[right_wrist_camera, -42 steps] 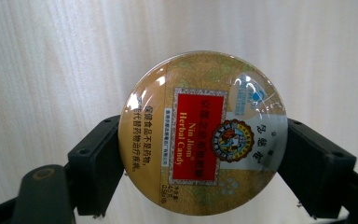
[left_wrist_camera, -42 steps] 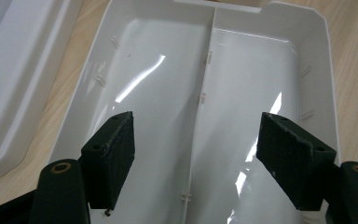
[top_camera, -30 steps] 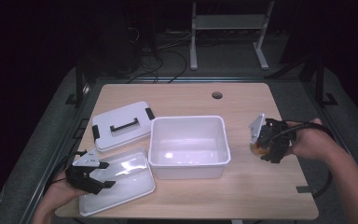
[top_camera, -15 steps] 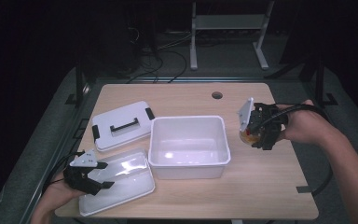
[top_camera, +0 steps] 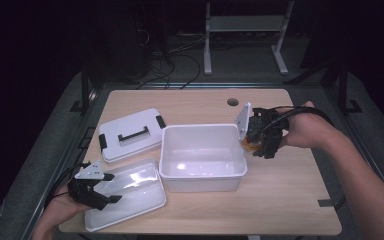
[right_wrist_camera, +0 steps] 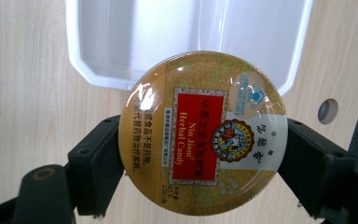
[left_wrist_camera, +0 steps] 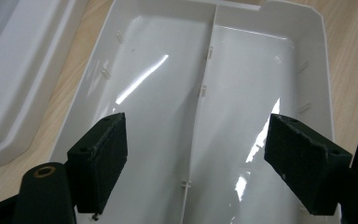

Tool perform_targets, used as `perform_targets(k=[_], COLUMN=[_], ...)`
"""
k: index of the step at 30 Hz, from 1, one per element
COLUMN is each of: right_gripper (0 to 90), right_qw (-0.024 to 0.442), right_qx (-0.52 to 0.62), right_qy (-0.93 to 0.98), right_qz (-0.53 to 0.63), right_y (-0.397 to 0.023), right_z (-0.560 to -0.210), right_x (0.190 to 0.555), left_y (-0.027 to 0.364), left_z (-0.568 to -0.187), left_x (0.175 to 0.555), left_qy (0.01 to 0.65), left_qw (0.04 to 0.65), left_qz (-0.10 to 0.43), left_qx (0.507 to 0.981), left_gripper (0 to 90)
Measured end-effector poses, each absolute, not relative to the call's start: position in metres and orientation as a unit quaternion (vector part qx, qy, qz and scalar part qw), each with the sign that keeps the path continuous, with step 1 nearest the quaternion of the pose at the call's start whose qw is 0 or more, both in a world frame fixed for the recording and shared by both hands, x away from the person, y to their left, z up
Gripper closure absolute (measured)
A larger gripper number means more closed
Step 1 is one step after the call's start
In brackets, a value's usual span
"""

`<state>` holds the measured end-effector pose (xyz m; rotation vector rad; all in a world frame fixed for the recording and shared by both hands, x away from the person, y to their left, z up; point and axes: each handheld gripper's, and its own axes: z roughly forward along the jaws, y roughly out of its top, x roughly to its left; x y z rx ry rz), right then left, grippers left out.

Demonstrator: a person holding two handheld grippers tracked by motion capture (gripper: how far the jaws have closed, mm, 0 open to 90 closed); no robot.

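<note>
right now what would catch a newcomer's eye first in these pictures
The round gold herbal candy tin, clamped in the right claw just off the right rim of the white bin at mid-table. Next, the shallow divided tray at the front left, with the left claw open over it. A lid with a black handle lies behind the tray.

I see the round gold herbal candy tin (right_wrist_camera: 203,133), red label face-up, clamped at 9 and 3 o'clock, hovering beside the white bin's (top_camera: 202,172) 3 o'clock rim.
</note>
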<state>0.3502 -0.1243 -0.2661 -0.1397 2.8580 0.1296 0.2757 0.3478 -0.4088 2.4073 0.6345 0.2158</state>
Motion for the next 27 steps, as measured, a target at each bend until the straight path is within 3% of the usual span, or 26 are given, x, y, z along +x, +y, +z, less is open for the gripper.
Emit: perform_targets(k=[27], right_gripper=[20.3], right_qw=[0.115], right_qx=[-0.067], right_qy=[0.989], right_qz=[0.057], right_y=[-0.084], right_z=[-0.289], right_x=[0.369], left_y=[0.346], left_z=[-0.407], left_x=[0.279], left_qy=[0.231], left_qw=[0.32], left_qz=[0.079], left_qx=[0.915], left_gripper=[19.1])
